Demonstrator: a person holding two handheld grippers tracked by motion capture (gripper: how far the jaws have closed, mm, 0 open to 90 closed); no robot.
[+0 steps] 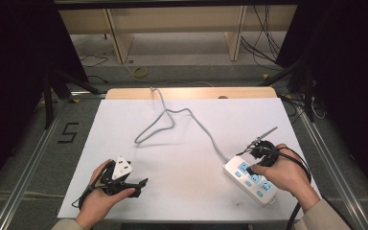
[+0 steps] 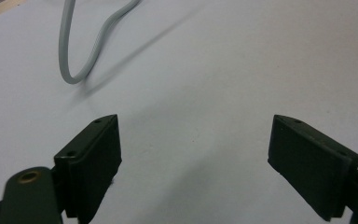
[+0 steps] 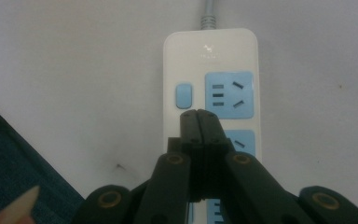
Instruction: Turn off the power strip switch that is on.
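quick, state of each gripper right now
left gripper: open, nothing between its jaws
right gripper: shut, empty, tips over the power strip

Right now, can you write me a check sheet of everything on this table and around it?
Surface: white sheet over a wooden table, flat, a few small marks.
Job's things: white power strip with blue sockets and blue switches, lying near the right front corner.
Clutter: nothing seen.
Grippers: left gripper open, nothing between its fingers, held near the left front edge; right gripper shut, its tips over the power strip near a blue switch. Whether it touches, I cannot tell.
Cables: grey cord loops from the strip across the sheet and off the far edge; a black cable trails from the right gripper.
Surroundings: wooden frame and loose wires on the floor behind.
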